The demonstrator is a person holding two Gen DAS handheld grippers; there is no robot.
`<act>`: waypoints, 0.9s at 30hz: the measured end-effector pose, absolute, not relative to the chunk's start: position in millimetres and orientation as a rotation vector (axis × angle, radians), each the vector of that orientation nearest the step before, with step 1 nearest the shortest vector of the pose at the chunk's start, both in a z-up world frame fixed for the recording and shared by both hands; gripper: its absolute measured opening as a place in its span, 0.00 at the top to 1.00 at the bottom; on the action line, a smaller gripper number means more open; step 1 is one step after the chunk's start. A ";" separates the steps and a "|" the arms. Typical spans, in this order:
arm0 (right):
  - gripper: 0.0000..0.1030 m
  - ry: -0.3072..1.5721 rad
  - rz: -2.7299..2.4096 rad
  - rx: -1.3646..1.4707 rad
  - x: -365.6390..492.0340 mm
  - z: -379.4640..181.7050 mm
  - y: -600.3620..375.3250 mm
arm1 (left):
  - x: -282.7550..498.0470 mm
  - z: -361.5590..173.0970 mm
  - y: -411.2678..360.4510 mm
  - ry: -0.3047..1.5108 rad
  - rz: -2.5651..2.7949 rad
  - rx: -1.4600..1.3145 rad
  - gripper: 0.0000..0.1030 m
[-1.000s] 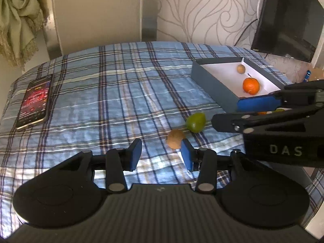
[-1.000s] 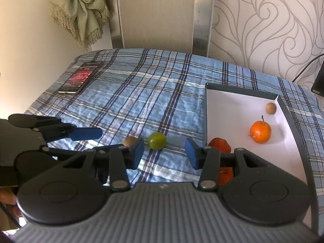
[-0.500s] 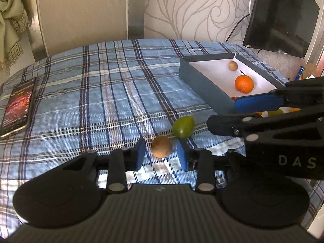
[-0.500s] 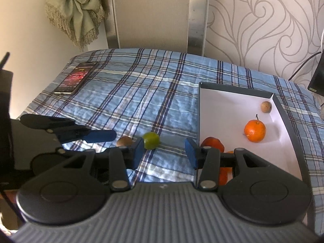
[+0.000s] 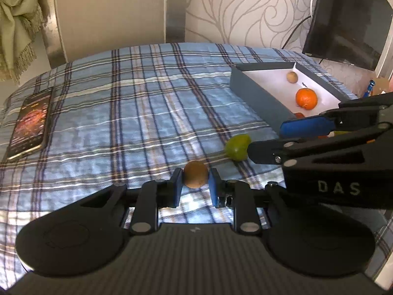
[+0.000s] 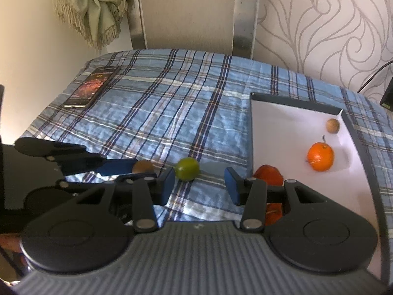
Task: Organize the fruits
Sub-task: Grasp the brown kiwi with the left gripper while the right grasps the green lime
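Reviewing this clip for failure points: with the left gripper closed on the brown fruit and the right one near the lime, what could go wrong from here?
1. The left gripper pinches the round brown fruit with only its pad tips; it might squirt out when lifted.
2. The right gripper is open beside the lime; a nudge could roll it across the cloth.
3. The grippers sit close together and could collide on the way to the box.
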State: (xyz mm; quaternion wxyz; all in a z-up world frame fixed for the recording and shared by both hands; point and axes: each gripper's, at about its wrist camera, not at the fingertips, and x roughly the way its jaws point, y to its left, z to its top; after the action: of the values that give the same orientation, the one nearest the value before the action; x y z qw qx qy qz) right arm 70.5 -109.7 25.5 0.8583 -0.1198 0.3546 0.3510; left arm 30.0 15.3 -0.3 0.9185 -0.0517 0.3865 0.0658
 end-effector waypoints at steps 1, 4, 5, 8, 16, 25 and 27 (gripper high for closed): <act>0.54 0.750 0.739 -0.252 71.3 24.3 -107.6 | 28.9 -0.3 17.4 0.796 0.141 -0.107 0.74; 0.54 0.756 0.745 -0.258 72.4 22.0 -101.9 | 25.3 0.5 22.7 0.794 0.158 -0.108 0.74; 0.54 0.756 0.746 -0.261 73.0 21.4 -100.4 | 24.6 0.7 24.3 0.794 0.163 -0.106 0.74; 0.54 0.764 0.747 -0.264 75.0 19.1 -96.1 | 22.0 1.3 30.8 0.793 0.181 -0.108 0.74; 0.55 0.788 0.733 -0.293 79.6 8.8 -85.2 | 15.9 0.6 41.0 0.799 0.204 -0.119 0.74; 0.54 0.796 0.722 -0.349 82.3 -1.9 -75.4 | 15.4 -1.1 40.7 0.799 0.202 -0.113 0.74; 0.57 0.790 0.719 -0.362 82.2 -1.9 -74.1 | 15.4 -1.3 40.9 0.798 0.201 -0.114 0.74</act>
State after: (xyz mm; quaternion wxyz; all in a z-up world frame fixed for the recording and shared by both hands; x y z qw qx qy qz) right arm 82.2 -74.1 -1.9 0.8451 -0.1716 0.3745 0.3408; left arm 15.4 40.9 -1.3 0.9149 -0.0554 0.3877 0.0978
